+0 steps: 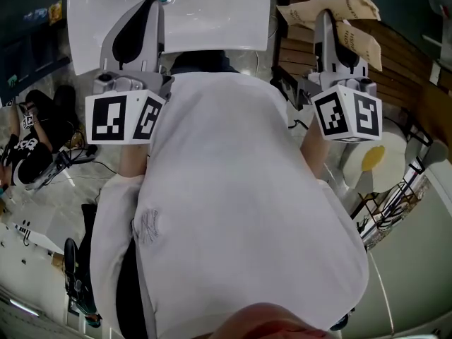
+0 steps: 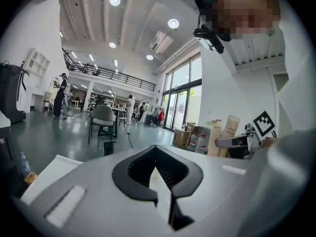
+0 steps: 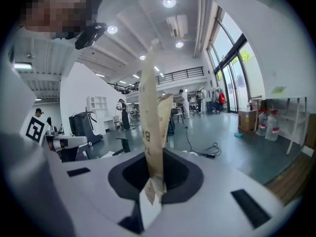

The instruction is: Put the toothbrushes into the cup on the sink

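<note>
Right claw (image 1: pixel 326 18) is clamped narrow on a couple of beige paper toothbrush packets (image 3: pixel 150 122). I'm guessing those are the toothbrushes in their wrappers, since only bits of print show. In the right gripper view the packets stand almost straight up out of the jaws, pinched at the bottom end. From the head view they fan out sideways past the claw tip, so the long axis runs across the claw, not along it. The white sink (image 1: pixel 212 13) lies off to the left of that claw, which hangs over wooden slats beside it rather than over the basin. I can't spot the cup in any view, so the packets probably need to travel left and tip end-down once it shows. Left claw (image 1: pixel 152 6) sits right at the sink's near edge, jaws together with nothing in them that I can make out.
</note>
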